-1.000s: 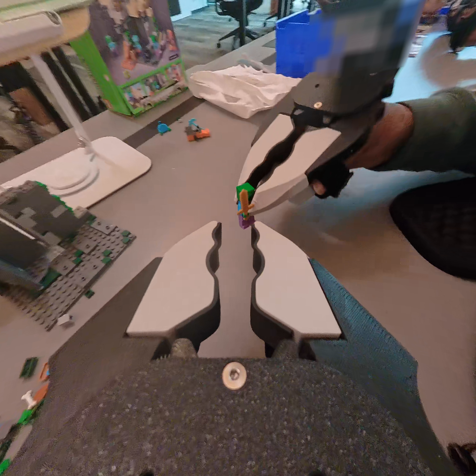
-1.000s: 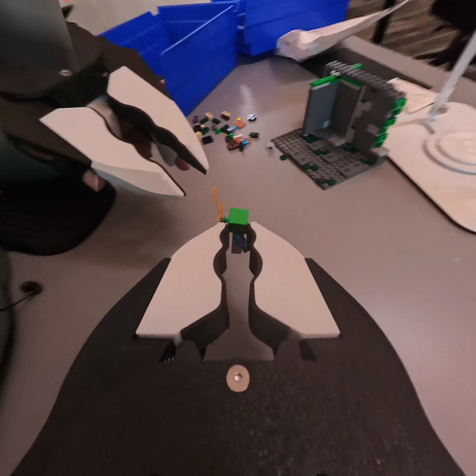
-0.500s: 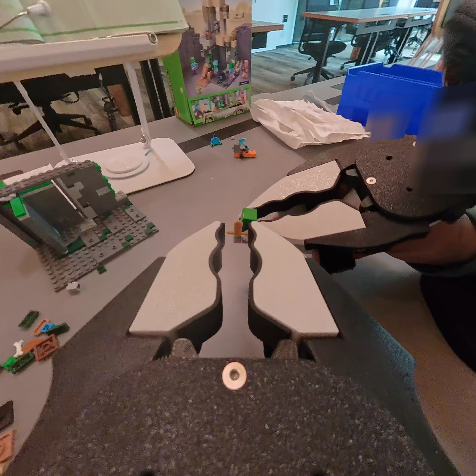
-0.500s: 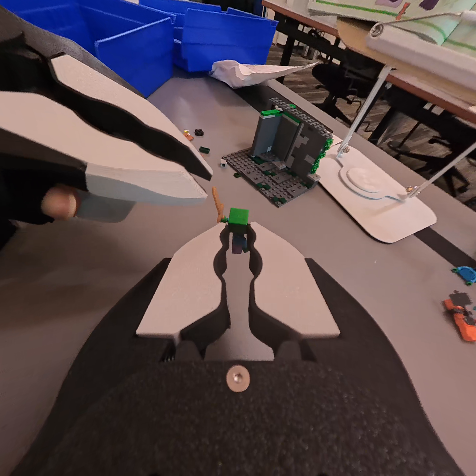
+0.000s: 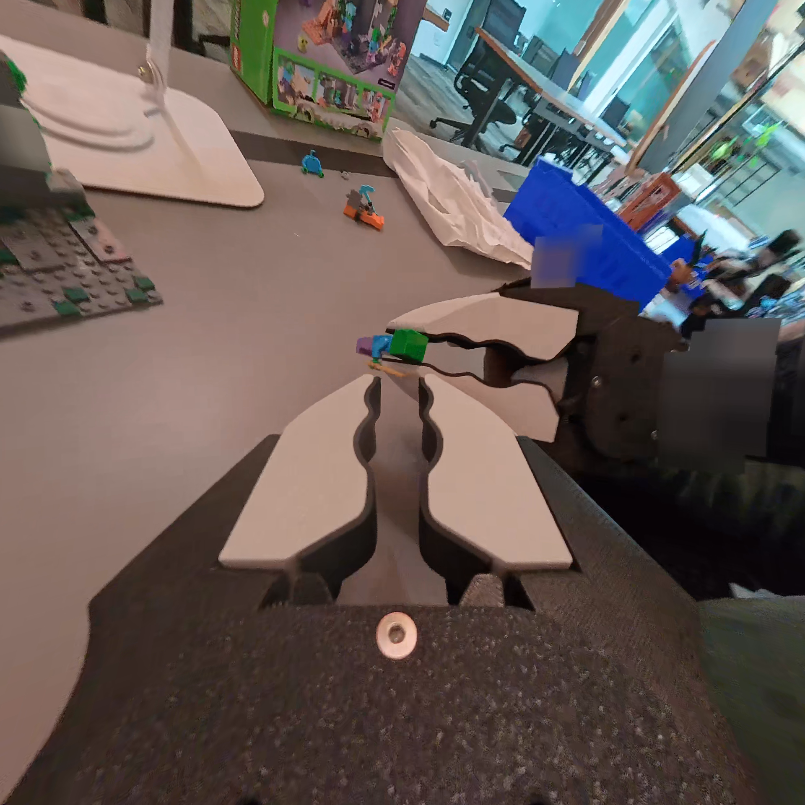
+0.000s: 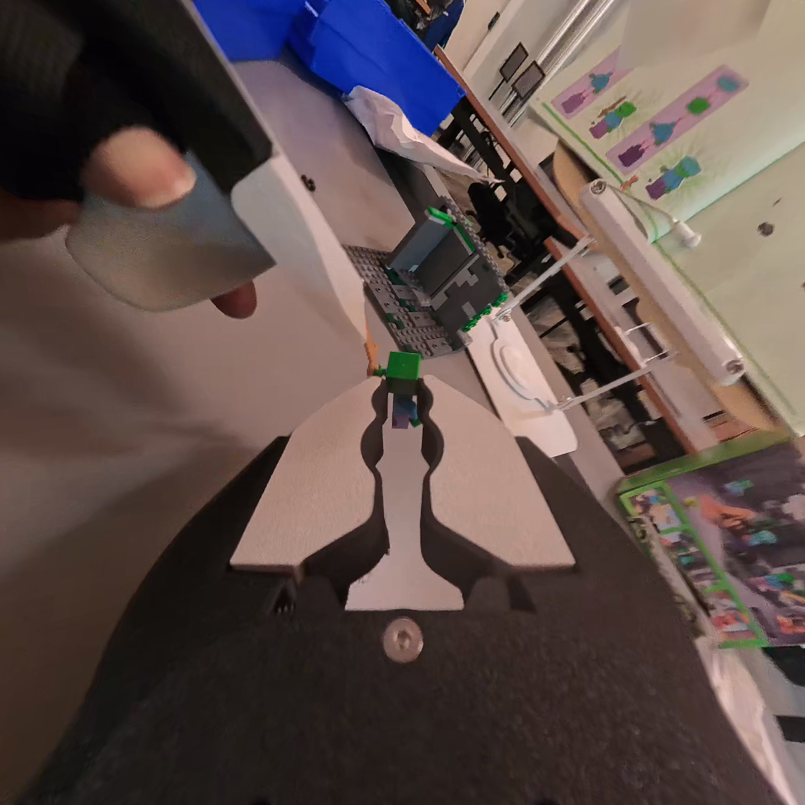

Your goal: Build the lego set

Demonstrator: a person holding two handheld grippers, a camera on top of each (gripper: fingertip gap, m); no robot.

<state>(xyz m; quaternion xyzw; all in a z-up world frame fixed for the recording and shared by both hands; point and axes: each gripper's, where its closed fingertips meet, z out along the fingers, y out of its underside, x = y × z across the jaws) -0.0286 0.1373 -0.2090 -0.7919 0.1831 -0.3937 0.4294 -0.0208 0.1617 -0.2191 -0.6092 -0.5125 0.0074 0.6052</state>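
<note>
My right gripper is shut on a lego minifigure with a green head, blue torso and purple legs, held above the grey table. The figure carries a tan sword. In the left wrist view the figure lies sideways in the right gripper, which reaches in from the right. My left gripper is open and empty, its tips just under the sword. The grey and green lego build stands on its baseplate to the left; it also shows in the right wrist view.
The set's green box, a white stand base, crumpled white paper and blue bins line the far side. A small orange lego piece and a blue one lie on the table. Less than 4 cm separates the two grippers' tips.
Both grippers have tilted and swung. The right gripper has rolled, so the figure now lies sideways in the left view. The left gripper's tips have come closer to the sword.
</note>
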